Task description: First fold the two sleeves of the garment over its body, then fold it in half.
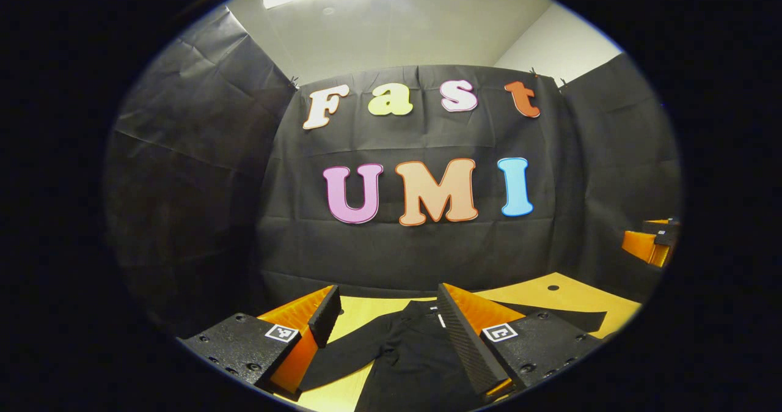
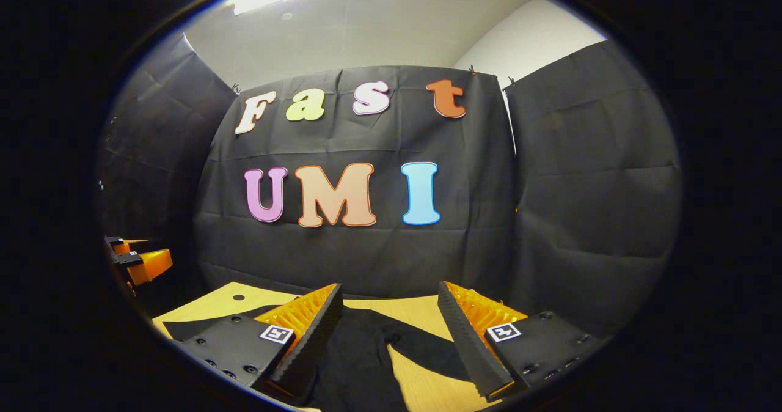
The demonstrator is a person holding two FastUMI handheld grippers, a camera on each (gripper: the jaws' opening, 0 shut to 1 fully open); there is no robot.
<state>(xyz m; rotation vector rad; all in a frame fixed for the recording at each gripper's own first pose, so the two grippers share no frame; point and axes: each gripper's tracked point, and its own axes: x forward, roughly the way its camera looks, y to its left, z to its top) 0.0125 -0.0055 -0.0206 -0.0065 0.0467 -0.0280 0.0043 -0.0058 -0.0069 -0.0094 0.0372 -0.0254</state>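
1. Left gripper (image 1: 382, 314), in the left gripper view: held wide open above the table, gripping nothing, touching nothing.
2. Right gripper (image 2: 391, 314), in the right gripper view: likewise spread wide, empty, raised over the table.
3. Fingers (image 1: 467, 338) on both: wedge-shaped, orange bodies with black ribbed pads on the inner faces, mounted on black textured plates with small square markers.
4. Garment (image 1: 415, 357): black, matte cloth, laid flat on the table (image 1: 550, 296) below and between the left gripper's fingers; both sleeves spread outward to either side, not yet folded over the body.
5. Same garment (image 2: 360, 363) in the right gripper view: seen beneath the right gripper, one sleeve (image 2: 434, 345) stretched toward the right finger.
6. Table: pale yellow wood-look surface, smooth, with a small dark round hole (image 1: 553, 288) near its far edge.
7. Bare tabletop left open beyond the sleeves and along the far edge, bounded by the black cloth wall close behind.
8. Other gripper glimpsed at the edge of each view, well apart: orange and black at the right (image 1: 650, 244) and at the left (image 2: 137, 262).
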